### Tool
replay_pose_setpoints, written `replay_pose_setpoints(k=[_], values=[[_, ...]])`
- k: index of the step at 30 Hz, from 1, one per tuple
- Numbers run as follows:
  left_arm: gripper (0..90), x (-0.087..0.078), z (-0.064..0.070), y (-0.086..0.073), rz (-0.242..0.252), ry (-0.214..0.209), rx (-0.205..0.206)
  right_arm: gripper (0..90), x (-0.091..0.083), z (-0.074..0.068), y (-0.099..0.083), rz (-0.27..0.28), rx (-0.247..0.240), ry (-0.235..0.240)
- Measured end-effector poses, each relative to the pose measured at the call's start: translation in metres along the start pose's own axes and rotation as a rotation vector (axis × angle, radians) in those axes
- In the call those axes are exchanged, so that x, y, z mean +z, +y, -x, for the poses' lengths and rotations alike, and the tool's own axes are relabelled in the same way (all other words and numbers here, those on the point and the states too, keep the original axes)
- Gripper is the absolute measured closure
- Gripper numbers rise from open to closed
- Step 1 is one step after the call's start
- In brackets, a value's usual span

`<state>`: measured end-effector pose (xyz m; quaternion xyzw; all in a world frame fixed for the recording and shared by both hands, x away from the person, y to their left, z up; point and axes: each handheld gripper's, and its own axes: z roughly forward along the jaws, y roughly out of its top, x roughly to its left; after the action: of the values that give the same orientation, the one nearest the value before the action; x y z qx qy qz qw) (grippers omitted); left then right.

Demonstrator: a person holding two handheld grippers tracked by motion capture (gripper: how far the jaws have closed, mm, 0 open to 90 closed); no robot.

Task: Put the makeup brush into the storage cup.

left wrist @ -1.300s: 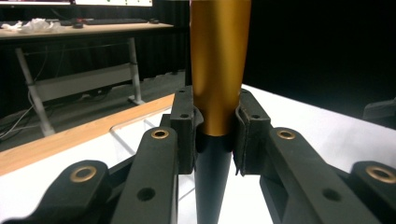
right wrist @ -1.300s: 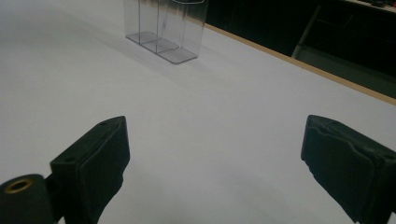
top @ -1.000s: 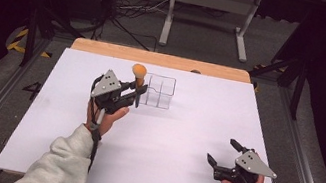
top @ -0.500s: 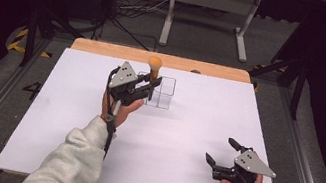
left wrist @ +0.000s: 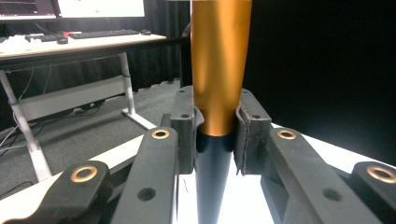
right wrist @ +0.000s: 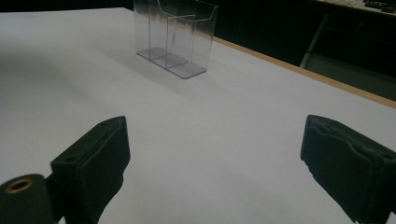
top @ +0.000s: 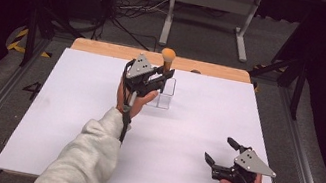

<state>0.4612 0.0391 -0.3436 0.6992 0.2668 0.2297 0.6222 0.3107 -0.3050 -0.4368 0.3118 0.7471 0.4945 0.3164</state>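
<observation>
I have the brush (top: 167,60) clamped upright in my left gripper (top: 159,77), pads (left wrist: 183,126) tight on the gold-and-black handle, held up just over the clear holder (top: 166,93) at the far side of the table (top: 67,105). This is the carry-to-insert step, I judge; next I must line the handle tip over one compartment and lower straight. My right gripper (top: 219,151) rests wide open, empty, near me. No readable writing anywhere.

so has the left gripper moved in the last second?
Yes. The left gripper, shut on the orange-handled brush, has moved right and toward the table's far edge, and is now over the clear organizer.
</observation>
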Motion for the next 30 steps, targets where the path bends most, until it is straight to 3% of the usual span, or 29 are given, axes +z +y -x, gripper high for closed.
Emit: replay_pose_setpoints(k=[5,16,30], values=[[73.4,0.018,0.002,-0.001,-0.015,0.018,0.013,9.0,0.000,0.000,0.000,0.003,0.002,0.004],[73.4,0.034,0.002,-0.005,-0.031,0.038,0.017,9.2,0.000,-0.001,0.002,0.007,-0.004,0.012],[73.4,0.044,-0.010,-0.019,-0.042,0.066,-0.027,9.3,0.000,-0.002,0.002,0.002,-0.007,0.019]])
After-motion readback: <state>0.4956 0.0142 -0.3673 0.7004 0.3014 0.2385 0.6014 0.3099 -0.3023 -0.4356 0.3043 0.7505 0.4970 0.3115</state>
